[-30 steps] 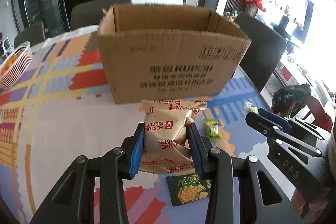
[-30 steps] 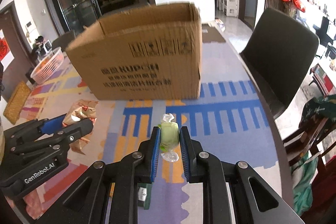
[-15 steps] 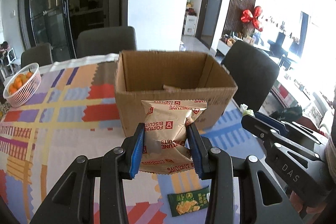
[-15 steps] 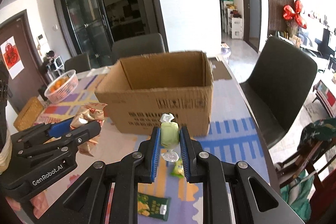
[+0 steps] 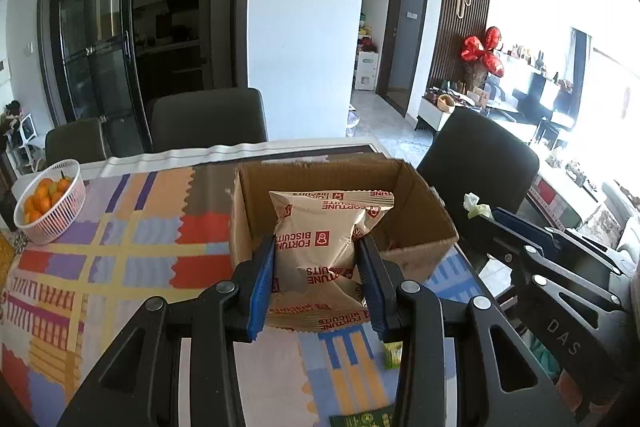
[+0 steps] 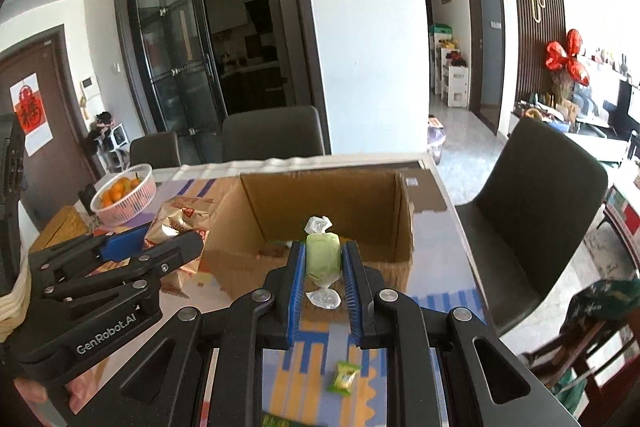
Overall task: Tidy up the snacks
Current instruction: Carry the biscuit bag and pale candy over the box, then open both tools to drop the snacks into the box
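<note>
Left tool (image 5: 316, 279) is clamped on the beige foil pack of Fortune Biscuits w/ red print (image 5: 320, 251), blue pads squeezing its lower half, pack held up in front of the open brown cardboard box (image 5: 424, 219). Right tool (image 6: 323, 277) is pinched tight on a small pale-green twist-wrapped candy (image 6: 322, 255), also up near the box's front rim. Risks, imo: the pack is puffy and slick, so it could squirm out before it's over the opening. The candy is gripped on a soft middle and might pop free or catch the rim. Both tools sit close together, could knock each other. A small green sweet (image 6: 343, 377) and a dark green packet (image 5: 360, 419) lie on the patterned worktop (image 5: 120, 247), easy to forget.
</note>
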Demonstrator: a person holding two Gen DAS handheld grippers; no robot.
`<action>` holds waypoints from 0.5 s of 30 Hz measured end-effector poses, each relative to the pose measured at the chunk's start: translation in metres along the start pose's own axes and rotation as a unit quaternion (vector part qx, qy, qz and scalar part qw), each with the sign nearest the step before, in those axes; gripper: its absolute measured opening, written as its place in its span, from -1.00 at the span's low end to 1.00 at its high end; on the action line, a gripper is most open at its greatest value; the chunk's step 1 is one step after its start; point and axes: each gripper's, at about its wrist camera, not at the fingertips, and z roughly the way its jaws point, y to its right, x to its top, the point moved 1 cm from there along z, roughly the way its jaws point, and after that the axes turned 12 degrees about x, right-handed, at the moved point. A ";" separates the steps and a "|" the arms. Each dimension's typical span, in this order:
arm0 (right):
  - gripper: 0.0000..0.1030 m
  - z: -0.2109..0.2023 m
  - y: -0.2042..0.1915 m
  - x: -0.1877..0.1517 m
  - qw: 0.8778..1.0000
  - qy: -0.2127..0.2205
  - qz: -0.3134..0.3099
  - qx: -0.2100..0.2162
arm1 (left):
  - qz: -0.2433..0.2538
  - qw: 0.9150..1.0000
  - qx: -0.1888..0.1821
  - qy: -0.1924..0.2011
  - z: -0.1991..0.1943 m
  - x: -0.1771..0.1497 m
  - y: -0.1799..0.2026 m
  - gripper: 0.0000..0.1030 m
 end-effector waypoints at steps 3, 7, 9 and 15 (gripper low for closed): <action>-0.61 0.005 0.002 0.012 1.000 0.005 -0.004 0.001 | -0.001 1.000 0.000 -0.002 0.009 0.012 0.000 -0.22; -0.61 0.014 0.004 0.023 1.000 0.004 -0.010 0.001 | 0.003 1.000 0.004 -0.003 0.020 0.021 0.000 -0.22; -0.61 0.020 0.006 0.027 1.000 0.002 -0.013 -0.001 | 0.004 1.000 0.005 -0.005 0.027 0.025 0.001 -0.22; -0.61 0.043 0.015 0.034 1.000 -0.014 -0.014 0.000 | 0.008 1.000 0.011 -0.012 0.049 0.036 0.001 -0.22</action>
